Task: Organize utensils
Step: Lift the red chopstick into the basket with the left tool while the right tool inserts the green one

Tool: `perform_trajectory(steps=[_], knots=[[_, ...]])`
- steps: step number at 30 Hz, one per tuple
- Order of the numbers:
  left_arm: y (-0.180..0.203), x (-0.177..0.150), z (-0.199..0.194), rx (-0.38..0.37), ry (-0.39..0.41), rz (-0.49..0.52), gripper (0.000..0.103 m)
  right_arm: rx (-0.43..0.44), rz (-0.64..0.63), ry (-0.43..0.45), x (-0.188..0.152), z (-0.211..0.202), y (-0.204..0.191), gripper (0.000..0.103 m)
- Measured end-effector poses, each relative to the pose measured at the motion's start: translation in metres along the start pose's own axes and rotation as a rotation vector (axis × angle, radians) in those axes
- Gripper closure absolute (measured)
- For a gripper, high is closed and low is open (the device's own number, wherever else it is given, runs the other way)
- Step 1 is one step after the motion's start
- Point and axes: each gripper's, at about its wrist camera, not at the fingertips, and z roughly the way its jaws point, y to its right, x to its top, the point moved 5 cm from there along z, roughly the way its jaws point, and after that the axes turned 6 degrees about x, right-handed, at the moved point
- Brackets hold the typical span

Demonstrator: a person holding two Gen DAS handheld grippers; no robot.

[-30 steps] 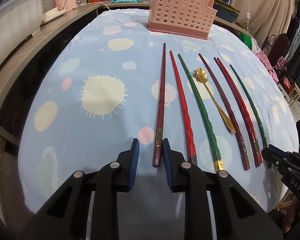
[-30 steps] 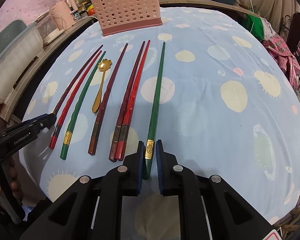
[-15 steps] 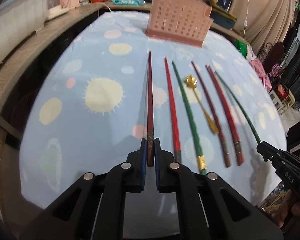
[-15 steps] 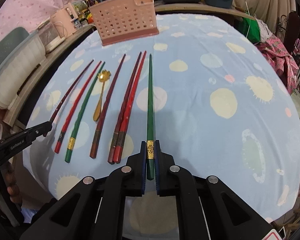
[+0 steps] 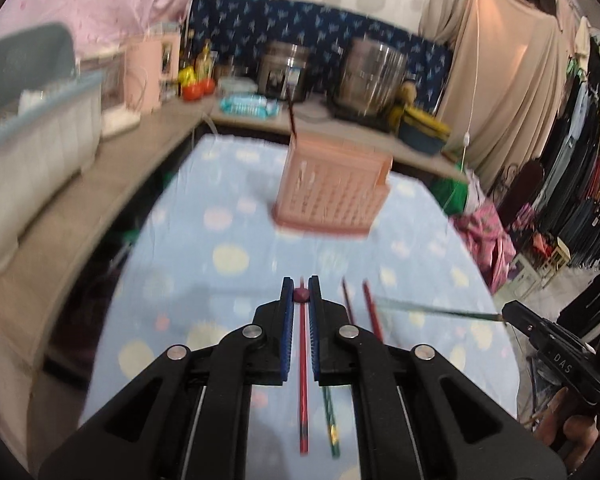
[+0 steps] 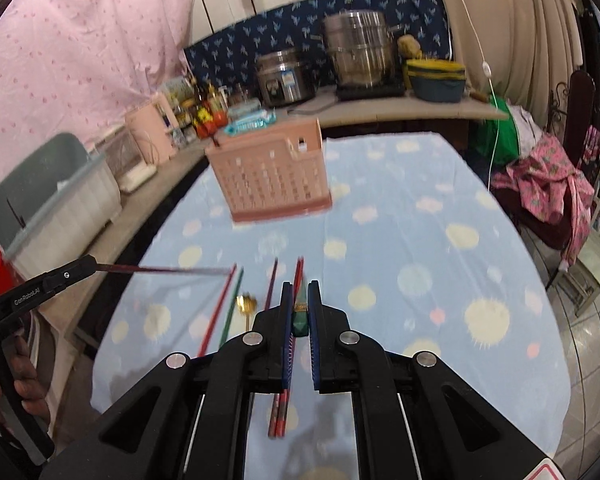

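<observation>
Both tongs are closed on chopsticks held above the table: the left tongs grip a dark red chopstick by its thick end, the right tongs a green chopstick. Far down the spotted cloth stands the pink slotted basket; whether anything is inside is blurred. Below the tongs, the remaining chopsticks and a gold spoon lie near the table's near edge, with bare cloth to the right.
</observation>
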Motion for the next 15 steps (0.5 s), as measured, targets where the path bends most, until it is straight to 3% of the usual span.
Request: perform_trajectory(steps=[15], knots=[[0.039, 0.162, -0.012, -0.013, 0.304, 0.032, 0.096, 0.047, 0.003, 0.211, 0.155, 0.019, 0.01, 0.096]])
